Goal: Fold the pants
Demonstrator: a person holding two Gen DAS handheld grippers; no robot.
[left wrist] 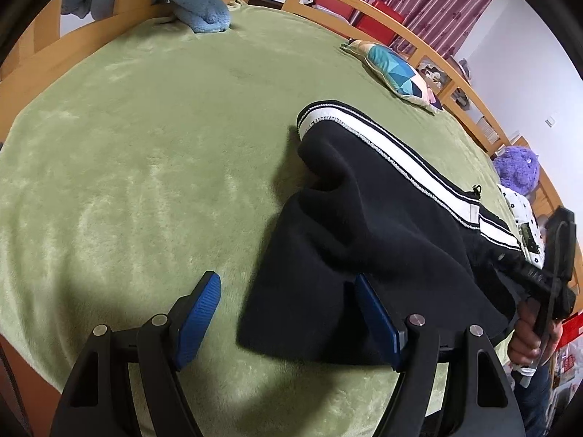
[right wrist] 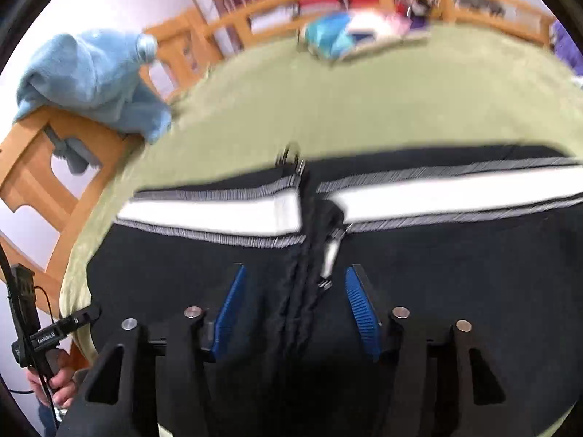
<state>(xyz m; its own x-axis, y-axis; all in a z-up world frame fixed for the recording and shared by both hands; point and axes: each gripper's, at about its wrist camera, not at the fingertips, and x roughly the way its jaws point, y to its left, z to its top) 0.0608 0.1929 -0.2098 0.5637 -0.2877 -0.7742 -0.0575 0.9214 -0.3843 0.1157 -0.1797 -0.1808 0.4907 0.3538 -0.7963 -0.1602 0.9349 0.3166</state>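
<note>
Lying under right tool [right wrist: 293,309], pants [right wrist: 437,291]; pads apart.

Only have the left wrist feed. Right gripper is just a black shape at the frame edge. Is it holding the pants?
Observer: No. The right gripper is open above the black pants, nothing pinched.
Operator: Anything in its gap?
Observer: A raised dark fold, seemingly with cords, runs up between the pads; it looks clear of both.
Operator: Where's the white stripe from there?
Observer: The white stripe runs crosswise just beyond the fingertips, broken opposite the gap at a zipper pull.
</note>
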